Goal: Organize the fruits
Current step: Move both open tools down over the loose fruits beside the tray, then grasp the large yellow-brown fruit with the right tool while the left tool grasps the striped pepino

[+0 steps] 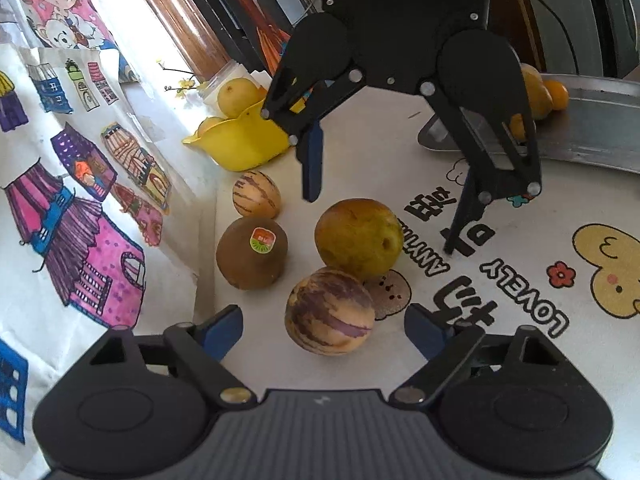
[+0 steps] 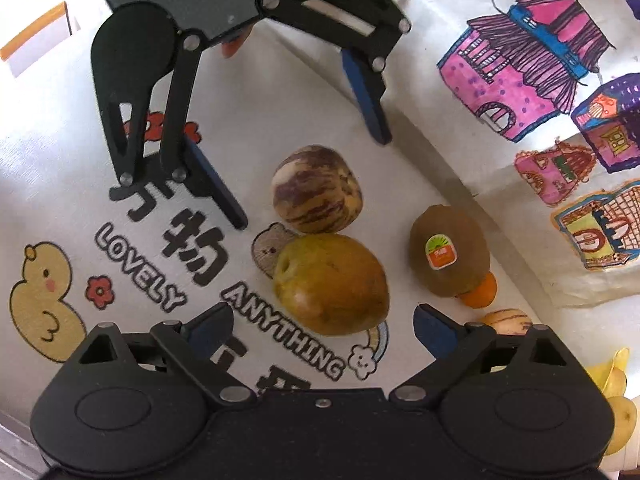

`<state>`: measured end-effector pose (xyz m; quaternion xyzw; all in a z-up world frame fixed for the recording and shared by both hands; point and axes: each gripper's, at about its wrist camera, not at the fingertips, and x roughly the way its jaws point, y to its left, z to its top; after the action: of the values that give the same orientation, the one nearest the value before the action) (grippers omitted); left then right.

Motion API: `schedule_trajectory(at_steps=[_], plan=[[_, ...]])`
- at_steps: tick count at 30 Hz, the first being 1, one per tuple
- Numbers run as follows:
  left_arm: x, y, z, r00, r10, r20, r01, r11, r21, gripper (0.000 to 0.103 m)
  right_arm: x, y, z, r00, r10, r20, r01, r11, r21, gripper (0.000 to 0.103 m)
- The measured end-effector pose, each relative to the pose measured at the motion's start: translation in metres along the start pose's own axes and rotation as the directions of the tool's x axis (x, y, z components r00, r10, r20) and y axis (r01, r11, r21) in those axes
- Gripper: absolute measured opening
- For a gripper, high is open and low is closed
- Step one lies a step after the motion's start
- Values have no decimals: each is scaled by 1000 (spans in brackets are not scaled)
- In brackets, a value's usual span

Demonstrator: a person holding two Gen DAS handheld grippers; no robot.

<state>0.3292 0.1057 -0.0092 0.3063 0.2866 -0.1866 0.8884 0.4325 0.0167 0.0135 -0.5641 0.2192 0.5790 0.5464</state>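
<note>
Fingers (image 1: 224, 334) of both grippers spread wide, gripping nothing, angled down over striped melon (image 1: 330, 312) and brownish fruit (image 2: 330, 284); small orange (image 2: 480, 292) half hidden behind kiwi (image 2: 450, 260).

Both tools face each other, each angled downward. The left tool (image 1: 323, 330) has its jaws spread wide, blue pads (image 1: 224, 332) apart — nothing pressed between them. The right tool (image 2: 323, 330) likewise stands wide open (its pads (image 2: 434, 330) gripping nothing). A fingertip (image 2: 234, 46) shows behind the left tool's body.
</note>
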Motion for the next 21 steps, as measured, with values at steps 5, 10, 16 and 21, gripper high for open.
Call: schedule_trajectory(at_steps=[5,10,16,21], plan=[[6,5,4,999,-43,-1,43,999,-2,80,6,-3,5,1000,25,16,-25,1000,-17,87],[10,10,7,998,-64,-14,64,998,-16,72,1,0,6,999,35,22,-34,999,-36,84],[16,13,7,998,-57,-11,57,998,-22,57,7,-5,11,999,34,32,-33,999,-41,84],[18,13,5,998,-57,1,57,998,-27,52,6,-10,11,997,69,32,-69,997,-18,79]])
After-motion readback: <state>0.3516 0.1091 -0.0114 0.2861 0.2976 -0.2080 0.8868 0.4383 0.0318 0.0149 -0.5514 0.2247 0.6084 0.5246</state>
